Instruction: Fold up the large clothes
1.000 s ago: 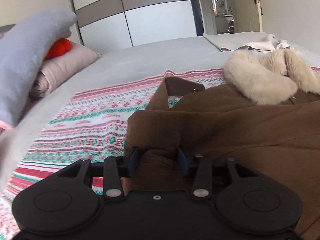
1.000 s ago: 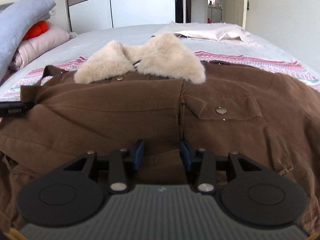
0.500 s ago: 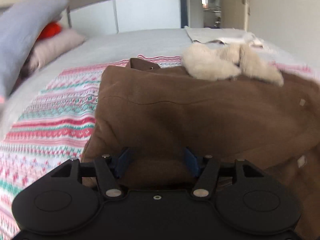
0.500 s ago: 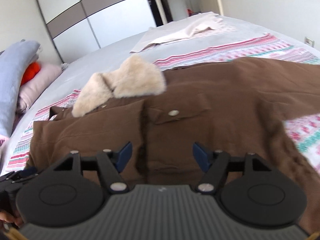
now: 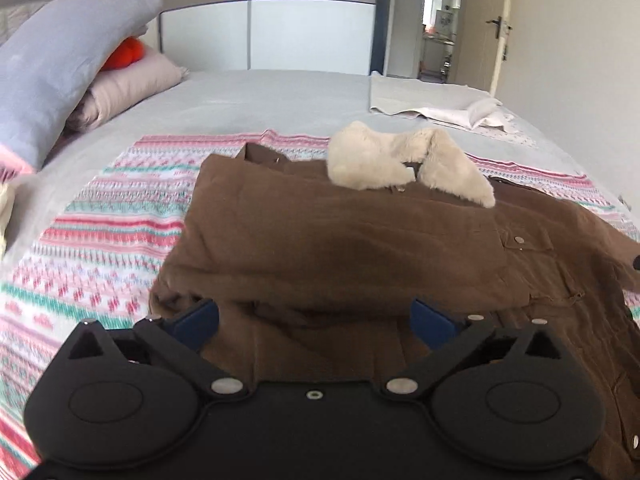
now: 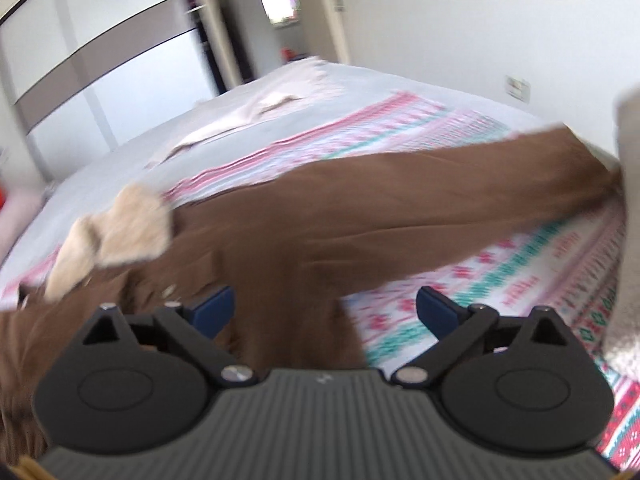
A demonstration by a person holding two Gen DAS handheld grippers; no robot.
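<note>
A brown coat (image 5: 340,240) with a cream fur collar (image 5: 404,164) lies on the bed, its left sleeve folded across the chest. My left gripper (image 5: 316,320) is open and empty just above the coat's lower left part. In the right wrist view, which is blurred, the coat (image 6: 320,216) stretches its other sleeve (image 6: 500,184) out to the right, and the collar (image 6: 120,228) lies at the left. My right gripper (image 6: 324,306) is open and empty above the coat near that sleeve.
A striped patterned blanket (image 5: 100,240) lies under the coat on the grey bedsheet (image 5: 260,100). Pillows (image 5: 60,68) are stacked at the far left. A pale folded cloth (image 5: 432,108) lies at the far right. A wardrobe and an open door stand behind.
Both grippers have opened and let go of the coat. The left one pulled back. The right one swung to the right, toward the outstretched sleeve.
</note>
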